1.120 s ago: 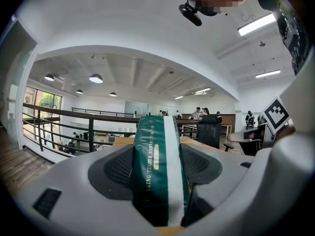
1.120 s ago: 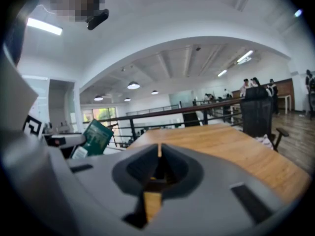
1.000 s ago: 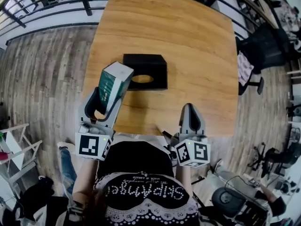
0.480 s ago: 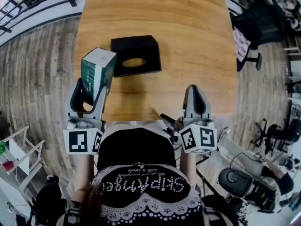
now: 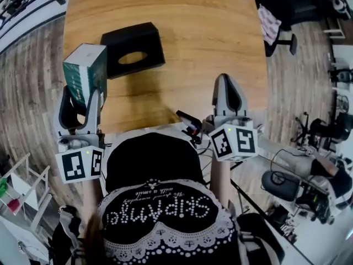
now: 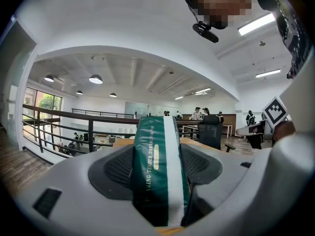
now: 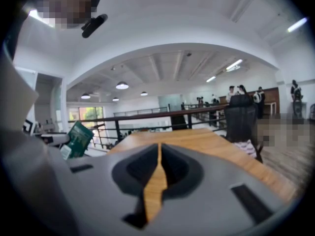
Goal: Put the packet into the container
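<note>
the left tongs point(image 5: 83, 95) are clamped on the packet point(image 5: 85, 70), a green and white soft pack standing upright between the pads. it is held in the air off the left edge of the bench point(image 5: 209, 32), just left of the container point(image 5: 132, 48) and not yet over it. the container is a black box lying flat on the bench with an oval hole point(image 5: 132, 57) in its top. the right tongs point(image 5: 225, 84) hover over the near edge of the bench, pressed nearly together with nothing between them. the main risk, as i judge it, is the fit: the oval hole looks smaller than the packet, so pushing straight down could jam the pack on the rim or shove the light box across the bench, the more so as nothing steadies it. the grip is low on the pack, so its tall free end could tip and catch an edge. held out past the bench, a slip would drop it to the floor. compared with a second ago, the packet has drawn off to the left: then it overlapped the container's near left corner in the head view, now it only meets its left edge. the right tongs have kept their place, closed as before.
</note>
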Action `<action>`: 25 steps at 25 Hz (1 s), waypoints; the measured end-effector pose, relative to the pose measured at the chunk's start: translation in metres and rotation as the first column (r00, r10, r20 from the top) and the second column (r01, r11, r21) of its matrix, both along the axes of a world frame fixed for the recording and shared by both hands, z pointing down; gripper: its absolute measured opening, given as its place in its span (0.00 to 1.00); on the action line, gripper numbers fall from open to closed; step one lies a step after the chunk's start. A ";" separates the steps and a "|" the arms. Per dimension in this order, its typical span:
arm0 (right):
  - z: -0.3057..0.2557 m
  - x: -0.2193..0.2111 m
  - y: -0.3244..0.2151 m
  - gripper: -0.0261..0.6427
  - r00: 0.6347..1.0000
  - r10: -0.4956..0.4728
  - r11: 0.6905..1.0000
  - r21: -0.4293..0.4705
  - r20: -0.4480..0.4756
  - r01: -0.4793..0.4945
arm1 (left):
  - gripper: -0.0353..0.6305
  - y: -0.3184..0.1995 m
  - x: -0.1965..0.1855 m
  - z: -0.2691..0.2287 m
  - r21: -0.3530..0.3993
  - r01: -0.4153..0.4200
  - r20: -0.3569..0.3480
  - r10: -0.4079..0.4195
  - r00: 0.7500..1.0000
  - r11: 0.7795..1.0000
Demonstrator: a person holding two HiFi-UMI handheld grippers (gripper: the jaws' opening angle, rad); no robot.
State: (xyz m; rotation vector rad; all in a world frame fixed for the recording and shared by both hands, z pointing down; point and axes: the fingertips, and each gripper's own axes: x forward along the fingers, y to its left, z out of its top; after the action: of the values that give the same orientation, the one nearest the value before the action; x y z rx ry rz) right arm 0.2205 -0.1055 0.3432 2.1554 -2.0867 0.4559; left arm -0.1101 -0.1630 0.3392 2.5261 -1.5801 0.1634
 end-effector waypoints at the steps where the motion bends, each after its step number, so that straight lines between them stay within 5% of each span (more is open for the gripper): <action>1: 0.000 0.002 0.000 0.10 1.000 0.003 1.000 -0.001 0.003 -0.003 | 0.55 0.000 0.000 -0.001 0.001 0.003 0.003 -0.003 1.000 1.000; 25: -0.002 0.018 0.002 0.10 0.999 0.040 0.999 0.003 -0.006 -0.040 | 0.55 -0.012 -0.011 -0.016 0.069 0.007 0.047 -0.010 0.999 0.998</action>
State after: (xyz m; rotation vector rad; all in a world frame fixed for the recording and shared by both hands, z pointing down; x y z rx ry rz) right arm 0.2383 -0.1034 0.3409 2.2015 -2.0454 0.4501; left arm -0.1216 -0.1749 0.3235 2.5851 -1.6408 0.1728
